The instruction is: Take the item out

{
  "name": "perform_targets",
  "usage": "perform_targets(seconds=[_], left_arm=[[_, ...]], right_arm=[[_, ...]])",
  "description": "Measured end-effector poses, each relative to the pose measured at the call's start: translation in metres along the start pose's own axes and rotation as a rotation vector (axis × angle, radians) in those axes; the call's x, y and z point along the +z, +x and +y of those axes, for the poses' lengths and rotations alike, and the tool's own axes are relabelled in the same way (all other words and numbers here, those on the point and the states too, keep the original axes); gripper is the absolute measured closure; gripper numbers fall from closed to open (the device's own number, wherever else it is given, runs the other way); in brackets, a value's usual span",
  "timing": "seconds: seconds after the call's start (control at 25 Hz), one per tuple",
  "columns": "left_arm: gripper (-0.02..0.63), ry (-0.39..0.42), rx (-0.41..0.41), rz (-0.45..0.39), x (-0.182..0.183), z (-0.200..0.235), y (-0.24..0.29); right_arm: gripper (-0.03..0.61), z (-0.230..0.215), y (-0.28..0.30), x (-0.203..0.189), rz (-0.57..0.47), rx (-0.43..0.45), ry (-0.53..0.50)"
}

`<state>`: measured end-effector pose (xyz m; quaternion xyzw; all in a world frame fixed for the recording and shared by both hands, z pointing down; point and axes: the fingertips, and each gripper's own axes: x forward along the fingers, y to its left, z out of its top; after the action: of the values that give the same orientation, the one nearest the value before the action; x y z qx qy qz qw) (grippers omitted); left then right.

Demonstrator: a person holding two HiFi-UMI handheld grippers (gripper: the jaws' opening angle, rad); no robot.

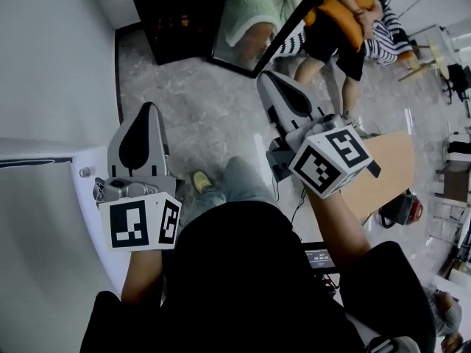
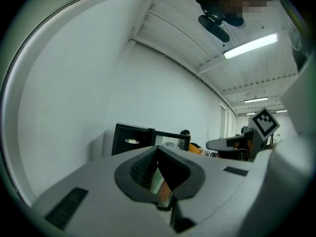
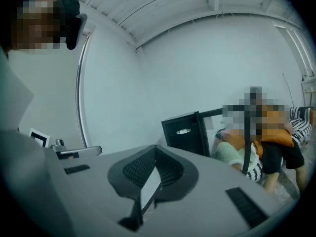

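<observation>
Speckled floor [image 1: 213,120] below; left gripper [image 1: 149,109] and right gripper [image 1: 265,79] both seemingly closed, empty.

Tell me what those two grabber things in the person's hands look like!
The left gripper and right gripper are pale grey with pointed tips and black ribbed pads inside. Each carries a white cube printed with black square markers. The person wears a black top.
</observation>
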<state>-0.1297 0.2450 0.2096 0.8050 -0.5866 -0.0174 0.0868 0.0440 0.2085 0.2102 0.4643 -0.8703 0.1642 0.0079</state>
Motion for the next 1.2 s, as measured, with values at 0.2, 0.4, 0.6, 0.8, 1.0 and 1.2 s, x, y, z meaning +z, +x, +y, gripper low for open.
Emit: perform_targets(seconds=[0.2,0.4,0.6,0.8,1.0,1.2], left_arm=[[0.604,0.002,0.014,-0.018,0.014,0.024,0.0],[0.604,-0.005,0.011,-0.017,0.033,0.041,0.009],[0.604,-0.004,0.013,-0.02,0.025,0.037,0.011],[0.604,0.02,0.017,-0.025,0.017,0.035,0.018],[0.604,0.027,0.015,-0.023,0.008,0.039,0.043],[0.604,0.027,-0.004,0.003,0.018,0.063,0.124]], right_arm=[[0.575,0.015,0.017,0.01,-0.012,0.015,-0.043],[0.575,0.022,0.038,0.027,-0.02,0.025,-0.028],[0.575,0.017,0.04,0.019,-0.03,0.043,-0.021],[0.575,0.005,0.048,0.007,-0.036,0.065,-0.011],[0.575,-0.016,0.073,0.001,-0.037,0.078,-0.011],[0.575,-0.059,0.14,0.018,-0.021,0.065,0.013]])
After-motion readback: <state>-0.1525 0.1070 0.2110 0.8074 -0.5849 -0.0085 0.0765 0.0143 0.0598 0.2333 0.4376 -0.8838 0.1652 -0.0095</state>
